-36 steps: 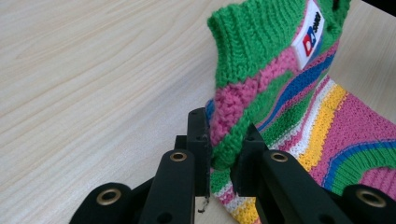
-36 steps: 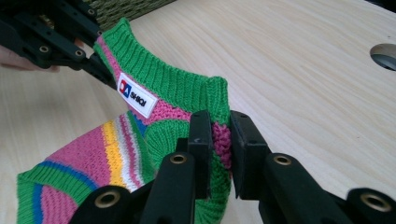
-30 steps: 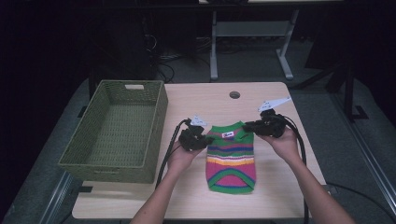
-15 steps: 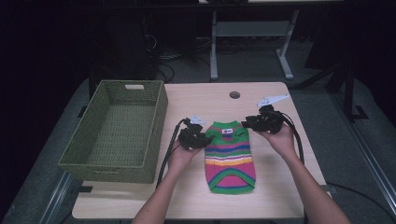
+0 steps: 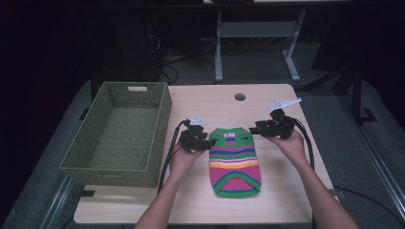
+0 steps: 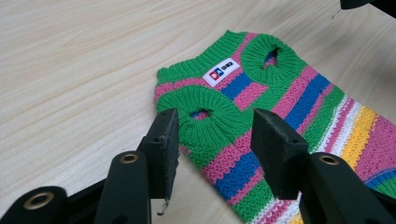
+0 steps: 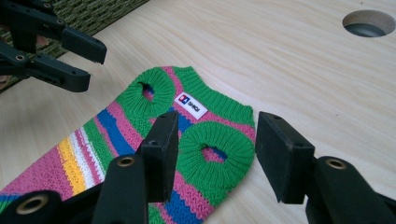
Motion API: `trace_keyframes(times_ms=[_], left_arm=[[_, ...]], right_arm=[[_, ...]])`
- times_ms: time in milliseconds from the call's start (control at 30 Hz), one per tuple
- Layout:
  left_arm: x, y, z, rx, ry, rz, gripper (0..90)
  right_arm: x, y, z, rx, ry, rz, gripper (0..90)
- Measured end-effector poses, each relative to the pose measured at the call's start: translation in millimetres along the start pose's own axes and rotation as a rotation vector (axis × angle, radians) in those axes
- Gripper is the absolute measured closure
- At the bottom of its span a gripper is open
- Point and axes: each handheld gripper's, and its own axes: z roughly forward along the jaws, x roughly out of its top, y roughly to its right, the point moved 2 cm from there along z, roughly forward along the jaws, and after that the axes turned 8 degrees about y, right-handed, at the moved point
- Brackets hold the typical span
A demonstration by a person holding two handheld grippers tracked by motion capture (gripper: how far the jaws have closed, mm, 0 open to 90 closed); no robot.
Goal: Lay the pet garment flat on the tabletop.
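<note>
Striped knit in green, pink, blue, yellow and white, the small sweater [image 5: 235,161] lies flat near the middle of the wooden table [image 5: 286,200], its hem toward the near edge and its collar pointing far. At its far end the left gripper [image 5: 206,141] sits just off the left shoulder and the right gripper [image 5: 255,128] just off the right shoulder; both have just been opening their jaws. In the left gripper view the jaws stand moderately apart above the left green armhole [image 6: 205,114], pads clear of the knit; in the right gripper view the jaws likewise stand apart over the right armhole [image 7: 214,149], nothing pinched. A white label [image 6: 221,71] sits below the collar. To the left, just beside the left hand, stands a green woven basket [image 5: 160,126], its wall close to that gripper's cable. Farther off, a round hole [image 5: 239,97] pierces the tabletop. Bare wood lies open to the right of the sweater and beyond the collar.
</note>
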Motion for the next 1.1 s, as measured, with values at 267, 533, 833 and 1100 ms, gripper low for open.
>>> trace_keyframes(times_ms=[267,533,833,1100], left_arm=[[-6.4,0.1,-1.2,0.000,0.001,0.000,47.9],[-13.4,4.5,-2.8,-0.016,-0.022,0.009,40.2],[-15.9,7.3,-5.4,-0.021,-0.006,0.000,37.2],[-19.7,9.9,-15.2,-0.031,0.002,0.002,33.7]], right_arm=[[-10.4,2.4,-6.0,0.023,-0.019,0.012,46.2],[-18.2,4.4,-12.5,0.046,-0.036,0.029,46.0],[-25.6,0.6,-17.9,0.064,-0.043,0.024,45.3],[-30.3,-1.4,-28.6,0.069,-0.052,0.017,42.5]])
